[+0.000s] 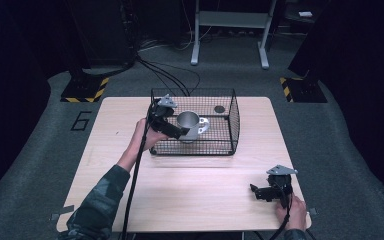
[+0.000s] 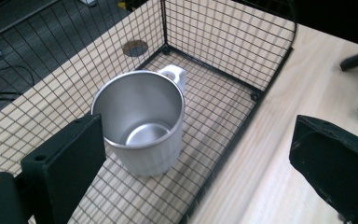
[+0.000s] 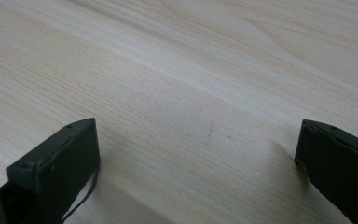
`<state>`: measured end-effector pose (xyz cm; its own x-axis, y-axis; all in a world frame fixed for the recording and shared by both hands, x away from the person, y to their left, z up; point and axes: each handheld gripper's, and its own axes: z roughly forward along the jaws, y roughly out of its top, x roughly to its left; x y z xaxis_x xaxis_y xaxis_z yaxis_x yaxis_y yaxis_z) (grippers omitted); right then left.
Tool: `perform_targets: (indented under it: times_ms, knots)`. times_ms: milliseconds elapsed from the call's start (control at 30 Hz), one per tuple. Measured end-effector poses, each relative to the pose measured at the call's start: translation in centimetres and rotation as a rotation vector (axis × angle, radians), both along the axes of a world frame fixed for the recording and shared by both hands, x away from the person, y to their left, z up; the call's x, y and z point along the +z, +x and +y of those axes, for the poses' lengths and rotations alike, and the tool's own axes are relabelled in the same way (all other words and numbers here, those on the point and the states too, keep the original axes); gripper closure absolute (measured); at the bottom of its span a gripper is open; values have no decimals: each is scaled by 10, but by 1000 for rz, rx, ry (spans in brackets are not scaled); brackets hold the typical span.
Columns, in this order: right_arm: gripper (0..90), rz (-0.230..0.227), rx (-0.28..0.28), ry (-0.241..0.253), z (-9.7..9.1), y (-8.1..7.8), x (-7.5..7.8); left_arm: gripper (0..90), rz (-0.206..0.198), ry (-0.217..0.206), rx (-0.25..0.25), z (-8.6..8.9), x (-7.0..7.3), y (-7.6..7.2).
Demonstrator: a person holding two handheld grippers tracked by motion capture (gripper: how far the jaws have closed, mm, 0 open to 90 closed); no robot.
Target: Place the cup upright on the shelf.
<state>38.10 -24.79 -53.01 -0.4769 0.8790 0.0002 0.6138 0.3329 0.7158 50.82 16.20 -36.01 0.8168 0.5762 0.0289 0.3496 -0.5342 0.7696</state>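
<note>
At five o'clock, the right gripper (image 1: 254,192) rests on the table (image 1: 190,195), jaws spread, empty. Toward eleven o'clock, the left gripper (image 1: 182,133) hovers released beside the upright metal mug (image 2: 142,121) inside the wire basket (image 1: 232,122); closing carelessly could snag mesh or tip it.

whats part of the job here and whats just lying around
In play:
- mug
- wire basket
- left hand-held gripper, open by the mug

Lying about:
- right hand-held gripper, open over bare table
- small disc past the basket
</note>
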Motion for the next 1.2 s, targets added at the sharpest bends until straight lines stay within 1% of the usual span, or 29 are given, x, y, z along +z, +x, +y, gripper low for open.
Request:
perform_targets:
  times_ms: [33, 67, 100, 133, 167, 200, 233, 267, 367, 433, 500, 600, 633, 667, 700, 733, 767, 833, 867, 900, 933, 967, 1000, 1033, 1067, 1100, 1133, 1167, 1200]
  knots:
    - [0, 0, 1, -1, 0, 0, 0, 37, -11, 2, 2, 2, 0, -5]
    - [0, 0, 0, 0, 0, 0, 0, 37, -13, 13, -5, 6, 1, -13]
    - [0, 0, 0, 0, 0, 0, 0, 37, -13, 13, -5, 6, 1, -13]
    - [0, 0, -1, 1, 0, 0, 0, 37, -24, 11, -1, 10, 0, -21]
    - [0, 0, -1, 1, 0, 0, 0, 36, -24, 11, -1, 10, 0, -21]
    - [0, 0, 0, -1, 0, 0, 0, 36, -24, 13, -6, 12, 0, -25]
    - [0, 0, 0, -1, 0, 0, 0, 37, -36, 14, -3, 14, -1, -30]
    - [0, -1, 1, -2, 0, 0, 0, 37, -32, 10, -4, 17, -2, -36]
    - [0, -1, 2, -2, 0, 0, 0, 34, -51, 29, -14, 23, -5, -53]
    - [0, -1, 1, -2, 0, 0, 0, 34, -55, 31, -14, 28, -8, -64]
    - [0, -3, 3, -4, 0, 0, 0, 33, -51, 31, -14, 34, -13, -73]
    - [0, -4, 2, -4, 0, 0, 0, 30, -55, 30, -9, 41, -21, -85]
    - [0, -4, 2, -4, 0, 0, 0, 30, -52, 34, -5, 44, -24, -89]
    - [0, -3, 3, -4, 0, 0, 0, 27, -55, 52, 3, 50, -31, -98]
    - [0, -3, 2, -4, 0, 0, 0, 24, -55, 52, 3, 50, -31, -98]
    - [0, -3, 2, -4, 0, 0, 0, 24, -55, 58, 5, 53, -34, -102]
    - [0, -3, 3, -4, 0, 0, 0, 19, -47, 55, 10, 56, -38, -107]
    - [0, -4, 0, -4, 0, 0, 0, 16, -52, 65, 21, 62, -45, -117]
    - [0, -3, 0, -4, 0, 0, 0, 12, -53, 69, 42, 66, -52, -125]
    - [0, -3, 0, -4, 0, 0, 0, 8, -53, 69, 42, 66, -52, -125]
    - [0, 0, 1, -4, 0, 0, 0, 6, -55, 79, 52, 71, -59, -133]
    - [0, 0, 1, -4, 0, 0, 0, 5, -55, 79, 52, 71, -59, -133]
    - [0, -2, 1, -2, 0, 0, 0, 5, -47, 76, 59, 74, -64, -136]
    - [0, -3, -2, -3, 0, 0, 0, 2, -39, 72, 68, 77, -69, -140]
    - [0, 1, 0, -3, 0, 0, 0, 2, -29, 67, 87, 83, -81, -146]
    - [0, 1, 0, -3, 0, 0, 0, 2, -29, 67, 87, 83, -81, -146]
    - [0, 0, -2, -1, 0, 0, 0, 2, -17, 82, 111, 90, -94, -150]
    - [0, -4, -5, -2, 0, 0, 0, 2, -17, 82, 111, 90, -94, -150]
    - [0, -1, -4, 0, 0, 0, 0, 2, -4, 81, 151, 98, -108, -152]
